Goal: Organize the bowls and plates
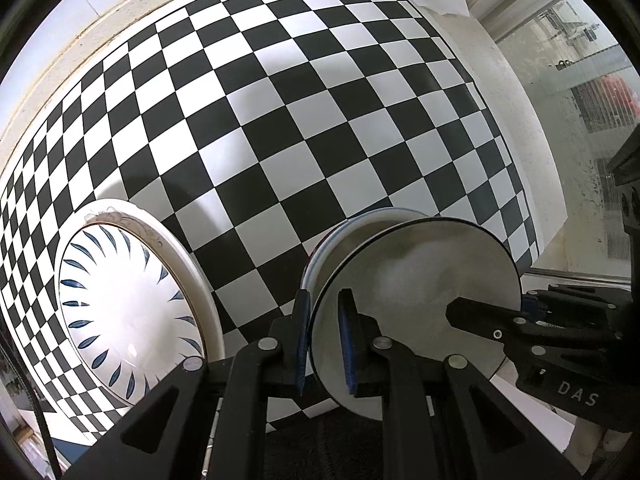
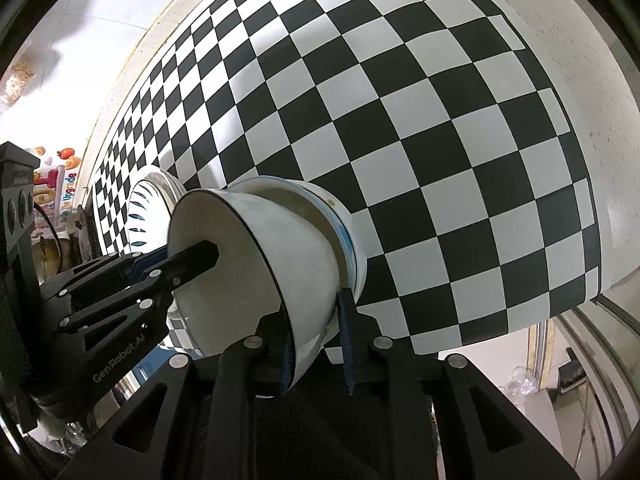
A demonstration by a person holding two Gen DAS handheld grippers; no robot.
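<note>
Left wrist view: left hand-held gripper (image 1: pixel 325 344) closed part-way on the near rim of the black-rimmed bowl (image 1: pixel 416 280), one blue pad (image 1: pixel 302 344) outside the wall, the other inside. Right hand-held gripper (image 1: pixel 520 320) clamped on the opposite rim, one finger reaching into the bowl. Bowl seated inside a blue-banded bowl (image 1: pixel 340 236), both on the checkered cloth covering the desk (image 1: pixel 516 128). Petal-patterned plate (image 1: pixel 132 304) lying well apart to the left.

Right wrist view: right hand-held gripper (image 2: pixel 316 344) pinching the bowl (image 2: pixel 248 264) wall between its pads; outer pad (image 2: pixel 345 340) close beside the blue-banded bowl (image 2: pixel 352 240). Left hand-held gripper (image 2: pixel 176 272) gripping the far rim. Plate (image 2: pixel 152 208) partly hidden behind.

Step in hand, judged: nesting bowls, inner bowl appearing nearly seated. Contact between the two bowl bases not visible; cannot tell.

Next move, judged: confirm seating, open both grippers evenly, withdraw along the finger axis without dragging the rim. Risk: uneven release tipping the stack.
</note>
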